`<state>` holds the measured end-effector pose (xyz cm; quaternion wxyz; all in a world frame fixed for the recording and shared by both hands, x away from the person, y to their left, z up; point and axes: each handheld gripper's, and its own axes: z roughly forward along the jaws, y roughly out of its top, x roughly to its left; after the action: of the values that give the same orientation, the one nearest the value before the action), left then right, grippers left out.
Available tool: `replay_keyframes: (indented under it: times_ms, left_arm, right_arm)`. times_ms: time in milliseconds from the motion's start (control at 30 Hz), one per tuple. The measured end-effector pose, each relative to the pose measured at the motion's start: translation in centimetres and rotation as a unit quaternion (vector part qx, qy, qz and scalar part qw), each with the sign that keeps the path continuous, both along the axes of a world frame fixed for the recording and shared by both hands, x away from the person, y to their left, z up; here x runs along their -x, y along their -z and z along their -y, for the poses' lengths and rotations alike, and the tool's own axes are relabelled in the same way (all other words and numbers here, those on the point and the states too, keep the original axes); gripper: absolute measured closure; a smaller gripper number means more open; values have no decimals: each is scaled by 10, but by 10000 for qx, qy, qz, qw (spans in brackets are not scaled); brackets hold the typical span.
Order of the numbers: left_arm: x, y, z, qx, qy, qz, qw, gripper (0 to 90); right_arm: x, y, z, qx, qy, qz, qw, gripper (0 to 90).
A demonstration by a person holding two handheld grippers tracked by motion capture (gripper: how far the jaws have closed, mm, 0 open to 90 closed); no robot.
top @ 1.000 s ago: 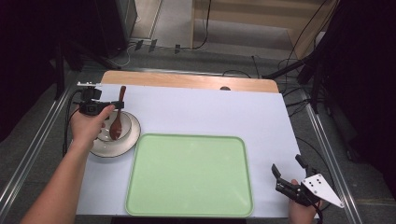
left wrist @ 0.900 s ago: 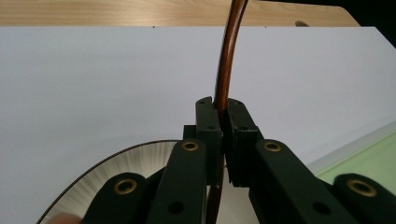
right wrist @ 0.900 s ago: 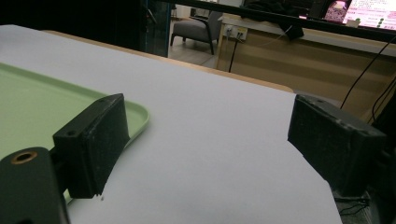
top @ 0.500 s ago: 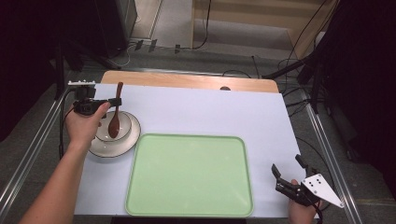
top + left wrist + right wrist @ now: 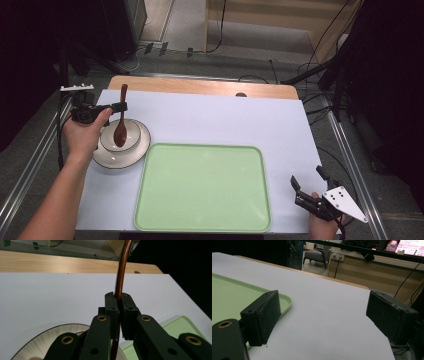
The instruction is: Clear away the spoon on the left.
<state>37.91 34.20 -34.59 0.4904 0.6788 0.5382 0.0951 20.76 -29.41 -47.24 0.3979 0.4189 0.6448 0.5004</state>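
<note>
We see a white-covered table point(image 5: 210, 125) with a pale green rectangular plastic tray point(image 5: 202, 187) at its near middle. Left of the tray sits a white round plate point(image 5: 107, 160) bearing a small white bowl point(image 5: 131, 141). Our left gripper point(image 5: 121, 105) clamps the handle of a brown wooden spoon point(image 5: 121, 125), hanging upright over the bowl. Our right gripper point(image 5: 309, 186), jaws wide and empty, rests at the table's near right corner.

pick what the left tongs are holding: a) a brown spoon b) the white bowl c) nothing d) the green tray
a, the left tongs are clamped on the handle of the brown spoon, whose scoop end hangs over the bowl.
</note>
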Motion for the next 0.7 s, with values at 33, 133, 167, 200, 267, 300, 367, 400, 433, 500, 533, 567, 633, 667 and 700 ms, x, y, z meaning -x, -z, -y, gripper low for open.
replay_keyframes:
  times_ms: [33, 133, 167, 200, 267, 300, 367, 400, 433, 500, 533, 567, 633, 667, 700]
  left_arm:
    - [3, -3, 1, 4, 37, 44, 10000, 858]
    - [8, -8, 4, 27, 103, 96, 9999, 858]
    - [9, -9, 4, 6, 126, 106, 9999, 858]
    - [10, -10, 5, 9, 134, 117, 9998, 858]
    - [12, -11, 5, 79, 188, 118, 9997, 858]
    - [14, -13, 5, 159, 214, 116, 9996, 858]
    - [18, -16, 6, 210, 259, 160, 9993, 858]
    - [20, -17, 8, 206, 277, 188, 9992, 858]
    - [22, -19, 9, 233, 321, 213, 9990, 858]
    - [27, -21, 12, 236, 351, 256, 9988, 858]
    - [29, -22, 13, 259, 370, 270, 9986, 858]
    - [31, -23, 15, 261, 402, 280, 9985, 858]
    - [35, -22, 17, 253, 430, 302, 9983, 858]
    - [36, -21, 18, 258, 436, 289, 9983, 858]
    - [38, -20, 19, 318, 467, 273, 9980, 858]
  right_arm:
    - [0, 0, 0, -3, 3, -4, 10000, 132]
    - [0, 0, 0, 9, 0, -13, 10000, 132]
    - [0, 0, -1, 7, 1, -12, 10000, 132]
    - [0, 0, 0, 3, -1, -9, 10000, 132]
    - [0, 0, 0, 0, -1, -5, 10000, 132]
    - [0, 0, 0, 3, -1, -8, 10000, 132]
    - [0, 0, 0, 4, -3, -11, 10000, 132]
    - [0, 0, 0, 6, -1, -12, 10000, 132]
    - [0, 0, 0, 6, 1, -11, 10000, 132]
    - [0, 0, 0, -1, 2, -3, 10000, 132]
    - [0, 0, 0, 1, -4, 1, 10000, 132]
    - [0, 0, 0, -1, -8, 2, 10000, 132]
    - [0, 0, 0, -2, -10, 5, 10000, 132]
    - [0, 0, 0, 2, -6, 3, 10000, 132]
    - [0, 0, 0, 2, -6, 3, 10000, 132]
